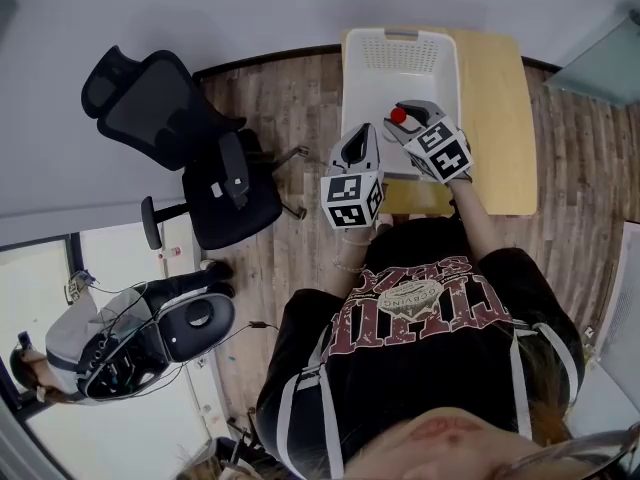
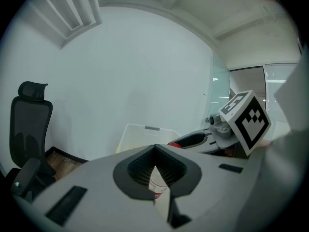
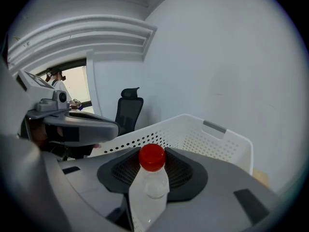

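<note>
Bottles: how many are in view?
1: the clear plastic red-capped bottle in the right tool's jaws, over the white perforated basket. The left tool's pale item may be another.

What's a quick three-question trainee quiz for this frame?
1. The right gripper is shut on: A) a mug, B) a clear bottle with a red cap, C) nothing?
2. True or false: the white basket lies upside down.
3. Fill in: the black office chair stands on the person's ___ side.
Key: 1 B; 2 false; 3 left.
</note>
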### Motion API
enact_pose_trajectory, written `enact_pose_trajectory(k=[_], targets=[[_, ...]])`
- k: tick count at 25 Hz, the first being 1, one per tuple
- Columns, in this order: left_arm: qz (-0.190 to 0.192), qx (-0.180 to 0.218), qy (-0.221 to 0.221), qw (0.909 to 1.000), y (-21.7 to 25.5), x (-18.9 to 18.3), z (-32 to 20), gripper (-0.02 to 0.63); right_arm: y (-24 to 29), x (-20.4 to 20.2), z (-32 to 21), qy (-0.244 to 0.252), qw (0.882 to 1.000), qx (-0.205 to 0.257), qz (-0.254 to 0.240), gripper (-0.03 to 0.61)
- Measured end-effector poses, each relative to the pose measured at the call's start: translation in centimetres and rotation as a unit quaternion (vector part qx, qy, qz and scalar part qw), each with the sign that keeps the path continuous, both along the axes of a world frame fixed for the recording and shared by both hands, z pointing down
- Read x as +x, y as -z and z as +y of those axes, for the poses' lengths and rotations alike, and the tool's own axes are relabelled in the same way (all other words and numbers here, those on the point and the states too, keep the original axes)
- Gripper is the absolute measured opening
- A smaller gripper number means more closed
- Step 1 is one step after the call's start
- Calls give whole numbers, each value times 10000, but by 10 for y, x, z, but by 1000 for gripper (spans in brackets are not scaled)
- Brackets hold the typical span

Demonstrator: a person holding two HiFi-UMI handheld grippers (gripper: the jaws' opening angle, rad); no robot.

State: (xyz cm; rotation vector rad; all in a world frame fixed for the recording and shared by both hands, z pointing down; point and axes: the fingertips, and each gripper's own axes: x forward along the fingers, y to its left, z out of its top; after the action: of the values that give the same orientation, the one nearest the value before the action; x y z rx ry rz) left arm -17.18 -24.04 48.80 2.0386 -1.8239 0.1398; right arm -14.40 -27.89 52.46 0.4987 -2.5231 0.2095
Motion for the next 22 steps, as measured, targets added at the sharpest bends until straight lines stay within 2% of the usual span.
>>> enact_pose_trajectory(k=[22], targets=[[-127, -11, -89, 9999, 5, 11, 2, 46, 64, 31, 2, -122, 9983, 483, -318, 166]])
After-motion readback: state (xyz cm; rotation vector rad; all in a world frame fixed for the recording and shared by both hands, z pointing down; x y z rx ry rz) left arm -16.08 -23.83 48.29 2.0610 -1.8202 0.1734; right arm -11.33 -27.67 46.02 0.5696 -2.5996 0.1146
